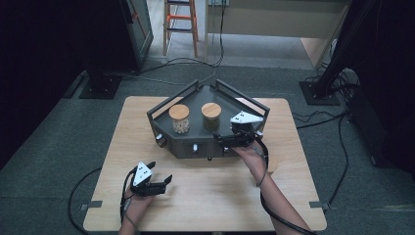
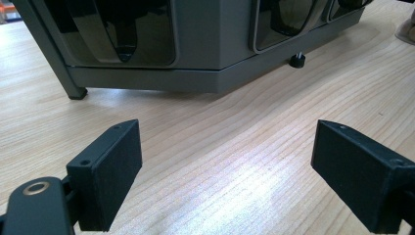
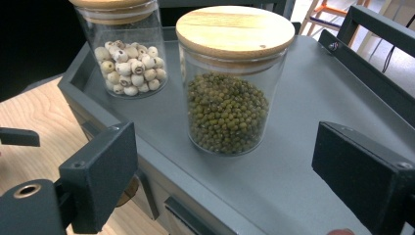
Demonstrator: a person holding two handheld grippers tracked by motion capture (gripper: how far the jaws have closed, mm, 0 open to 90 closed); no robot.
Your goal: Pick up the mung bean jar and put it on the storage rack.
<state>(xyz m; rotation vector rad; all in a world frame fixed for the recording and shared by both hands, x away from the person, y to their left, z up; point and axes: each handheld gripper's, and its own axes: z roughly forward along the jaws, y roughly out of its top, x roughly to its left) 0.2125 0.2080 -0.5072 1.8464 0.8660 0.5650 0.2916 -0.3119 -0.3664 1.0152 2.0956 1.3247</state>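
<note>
A dark grey angular stand [image 1: 171, 100] sits at the back middle of the wooden table [image 1: 210, 196]. Two glass jars with wooden lids stand on top of it. One holds white seeds [image 1: 179, 119], the other green beans [image 1: 211, 117]. My right gripper [image 1: 229, 136] hovers at the stand's front right edge, open. Its jaws [image 3: 225, 166] frame the green bean jar [image 3: 230, 93] from a short way off without touching it, and the white seed jar [image 3: 128, 54] stands farther left. My left gripper [image 1: 161, 172] rests low over the table's front left, open and holding nothing [image 2: 227, 161], facing the stand's front [image 2: 210, 44].
The stand has raised rails around its top and a round knob [image 1: 160, 141] on its front left face. Bare tabletop lies between the left gripper and the stand. An orange stool [image 1: 180, 19], black stand bases and cables are on the floor beyond the table.
</note>
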